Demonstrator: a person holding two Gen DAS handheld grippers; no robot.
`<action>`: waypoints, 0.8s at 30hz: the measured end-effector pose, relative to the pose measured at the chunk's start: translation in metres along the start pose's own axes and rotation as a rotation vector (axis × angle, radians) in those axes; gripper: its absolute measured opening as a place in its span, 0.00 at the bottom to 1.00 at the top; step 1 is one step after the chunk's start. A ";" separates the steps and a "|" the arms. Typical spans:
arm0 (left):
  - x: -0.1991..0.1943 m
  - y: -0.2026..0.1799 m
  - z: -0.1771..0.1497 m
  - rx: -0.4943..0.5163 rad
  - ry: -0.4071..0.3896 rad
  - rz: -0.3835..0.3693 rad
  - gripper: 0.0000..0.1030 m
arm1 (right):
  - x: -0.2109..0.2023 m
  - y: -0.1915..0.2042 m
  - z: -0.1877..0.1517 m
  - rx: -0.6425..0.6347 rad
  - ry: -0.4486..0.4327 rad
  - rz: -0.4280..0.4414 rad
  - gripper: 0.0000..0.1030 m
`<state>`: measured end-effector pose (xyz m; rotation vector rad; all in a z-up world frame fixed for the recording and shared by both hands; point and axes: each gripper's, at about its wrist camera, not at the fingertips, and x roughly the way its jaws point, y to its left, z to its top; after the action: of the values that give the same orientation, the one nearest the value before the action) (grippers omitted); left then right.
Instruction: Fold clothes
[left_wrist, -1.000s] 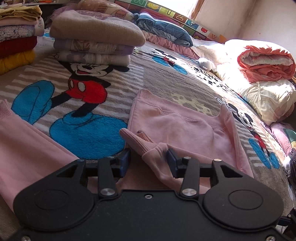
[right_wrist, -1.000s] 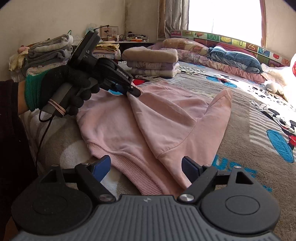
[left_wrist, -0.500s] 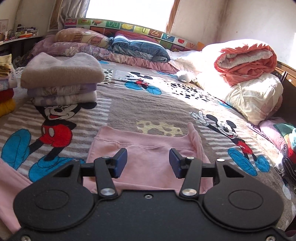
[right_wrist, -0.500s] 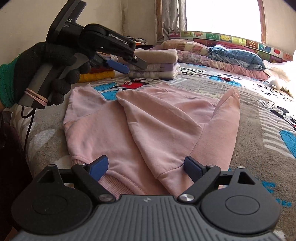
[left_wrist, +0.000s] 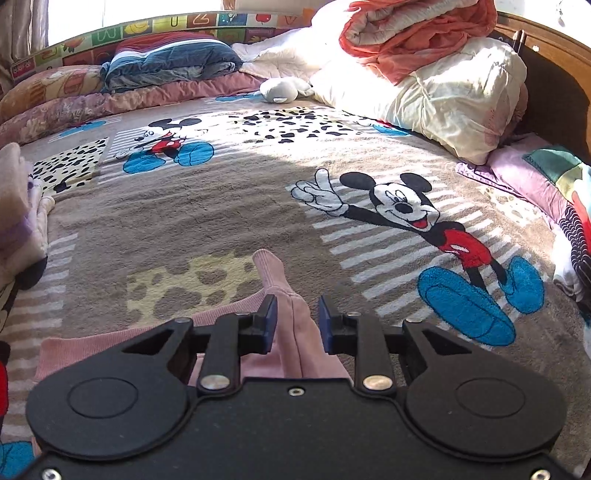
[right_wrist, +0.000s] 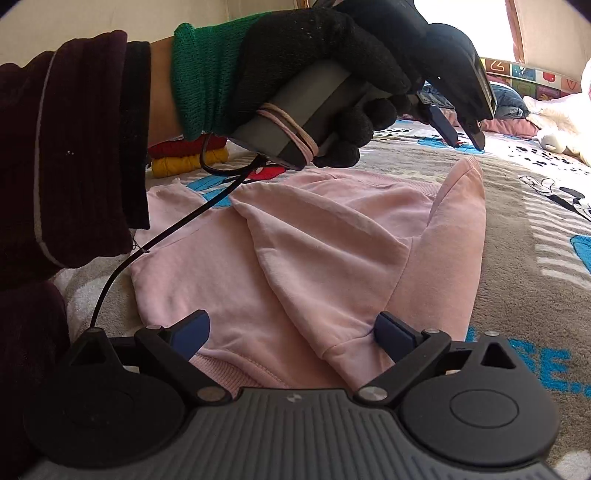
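Sweatshirt (right_wrist: 295, 258) is laid on blanket (left_wrist: 221, 206); sleeve (left_wrist: 291, 317) is bracketed by spread left gripper (left_wrist: 295, 319); right gripper (right_wrist: 291, 330) is held spread.

Pink sweatshirt (right_wrist: 303, 258) lies partly folded on bed (right_wrist: 524, 266). Right gripper (right_wrist: 291, 332) spread wide over hem; left gripper (right_wrist: 461, 133) (gloved hand) hovers above, apart.
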<state>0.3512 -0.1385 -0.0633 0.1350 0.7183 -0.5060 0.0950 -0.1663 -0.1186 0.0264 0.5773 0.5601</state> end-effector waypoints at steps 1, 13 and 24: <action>0.006 0.004 -0.002 -0.009 0.009 0.009 0.20 | 0.000 -0.001 0.001 0.010 -0.002 0.005 0.93; 0.047 0.033 -0.014 -0.098 0.077 0.007 0.19 | 0.004 -0.006 0.004 0.064 -0.003 0.048 0.98; 0.028 0.030 0.001 -0.106 0.023 -0.020 0.19 | 0.002 -0.003 0.001 0.075 -0.006 0.053 1.00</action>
<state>0.3841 -0.1236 -0.0827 0.0350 0.7683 -0.4846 0.0982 -0.1684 -0.1195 0.1146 0.5932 0.5892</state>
